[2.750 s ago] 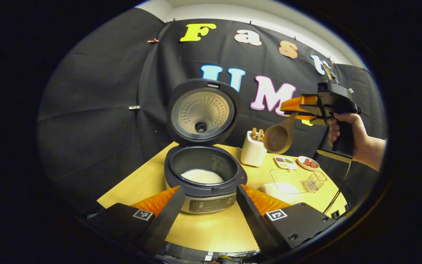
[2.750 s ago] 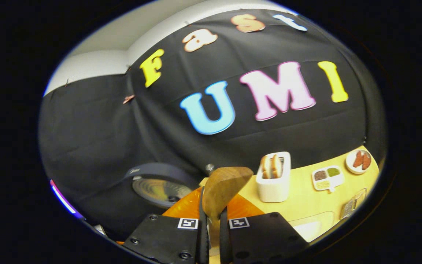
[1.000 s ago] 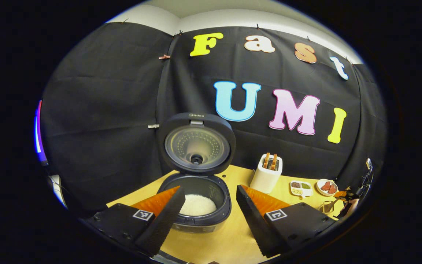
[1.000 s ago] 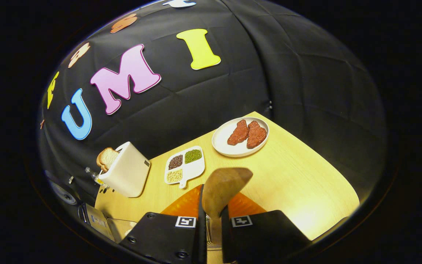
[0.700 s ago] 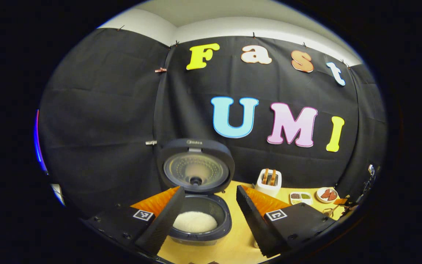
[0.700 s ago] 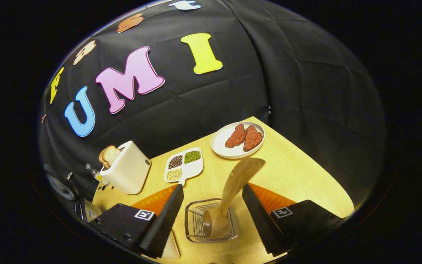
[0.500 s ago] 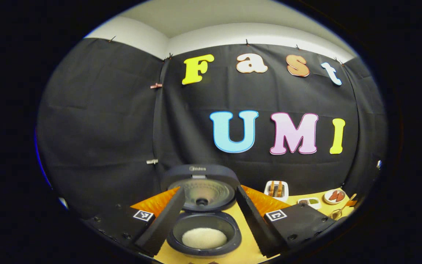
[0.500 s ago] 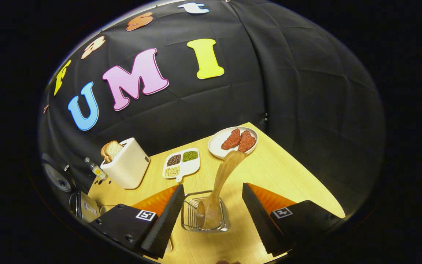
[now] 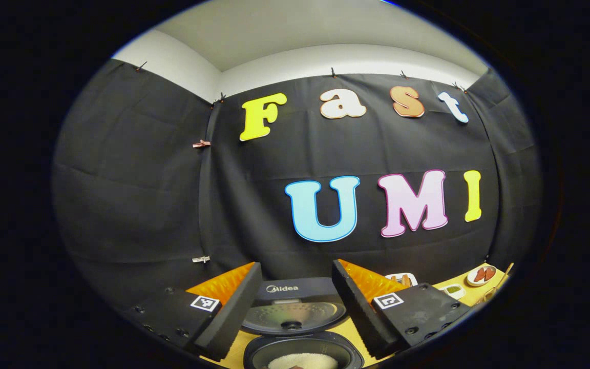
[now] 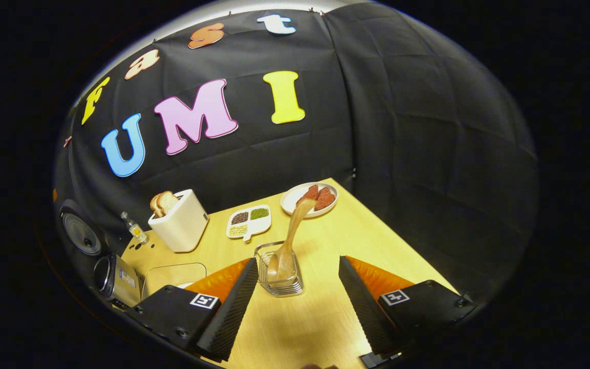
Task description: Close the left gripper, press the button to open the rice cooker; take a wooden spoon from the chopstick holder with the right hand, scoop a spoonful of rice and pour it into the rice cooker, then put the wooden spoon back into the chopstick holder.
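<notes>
1. In the right gripper view, the right gripper (image 10: 295,302) hangs above the near part of the worktop (image 10: 377,230) with its jaws spread wide and nothing between them.
2. The wooden spoon (image 10: 289,241) stands bowl-down in the wire chopstick holder (image 10: 278,279), its handle leaning up toward the far right corner.
3. Toward the far edge sit a divided dish of grains (image 10: 249,222) and a plate of red pieces (image 10: 309,199); the toaster (image 10: 180,220) stands to the left of them.
4. In the left gripper view, the left gripper (image 9: 295,307) has its jaws spread apart, empty.
5. Between its fingers the rice cooker (image 9: 302,353) stands open, lid (image 9: 295,307) raised, white rice (image 9: 302,362) in the pot.
</notes>
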